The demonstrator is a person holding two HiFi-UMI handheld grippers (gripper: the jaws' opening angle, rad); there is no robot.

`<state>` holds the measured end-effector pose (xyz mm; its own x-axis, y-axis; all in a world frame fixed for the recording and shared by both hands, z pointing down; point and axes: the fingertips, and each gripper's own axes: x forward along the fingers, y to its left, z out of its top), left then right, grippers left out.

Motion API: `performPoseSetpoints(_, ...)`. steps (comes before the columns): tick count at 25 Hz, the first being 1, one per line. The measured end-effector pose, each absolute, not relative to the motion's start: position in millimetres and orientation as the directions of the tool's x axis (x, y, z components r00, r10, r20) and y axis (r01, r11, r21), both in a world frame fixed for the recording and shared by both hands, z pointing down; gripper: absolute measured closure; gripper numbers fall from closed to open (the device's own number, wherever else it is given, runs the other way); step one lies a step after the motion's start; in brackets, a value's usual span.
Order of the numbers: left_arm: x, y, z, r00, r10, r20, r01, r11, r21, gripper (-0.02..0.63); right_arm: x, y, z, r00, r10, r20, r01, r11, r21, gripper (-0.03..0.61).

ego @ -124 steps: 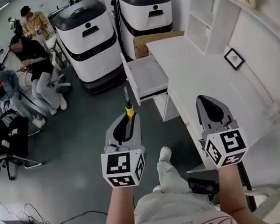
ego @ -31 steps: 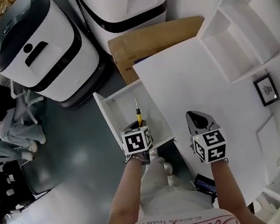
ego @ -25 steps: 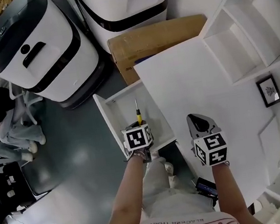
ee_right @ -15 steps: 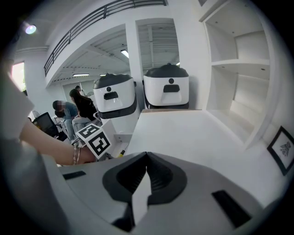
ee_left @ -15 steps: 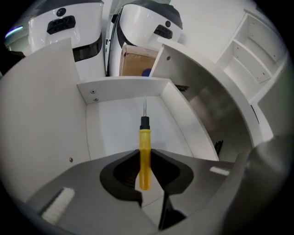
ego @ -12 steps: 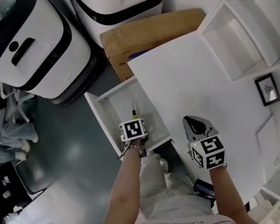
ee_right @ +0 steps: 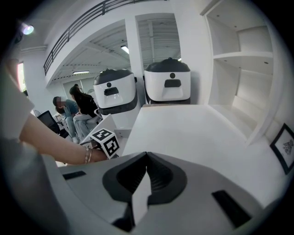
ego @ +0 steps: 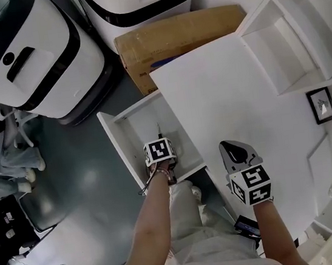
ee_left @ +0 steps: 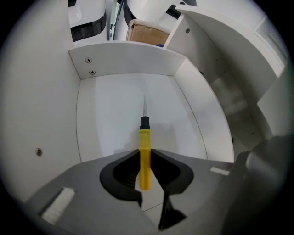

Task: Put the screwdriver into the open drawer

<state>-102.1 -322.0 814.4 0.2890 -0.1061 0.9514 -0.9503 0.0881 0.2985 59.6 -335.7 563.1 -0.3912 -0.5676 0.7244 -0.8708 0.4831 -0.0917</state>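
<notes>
Head view, listing from above: we are standing at a white desk (ego: 226, 83) on the right, with a cardboard box (ego: 171, 36) lying at its far end. The open drawer (ego: 117, 135) is jutting leftward from the desk. We are pointing the left gripper (ee_left: 145, 155) down inside the drawer, its jaws pinching the yellow handle of the screwdriver (ee_left: 144, 137), whose shaft is aiming at the drawer's far wall. We are holding the right gripper (ee_right: 146, 158) over the desk's near part, jaws pressed together.
</notes>
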Motion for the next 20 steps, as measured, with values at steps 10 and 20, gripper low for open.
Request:
performPoseSetpoints(10, -103, -322, 822, 0.300, -0.089, 0.950, -0.944, 0.115, 0.309, 0.531, 59, -341, 563, -0.399, -0.565, 0.722, -0.869, 0.484, -0.101, 0.571)
performPoseSetpoints(20, -103, -326, 809, 0.294, -0.111, 0.949, -0.944, 0.123, 0.306, 0.410, 59, -343, 560, -0.392, -0.572, 0.721, -0.871, 0.484, -0.090, 0.571)
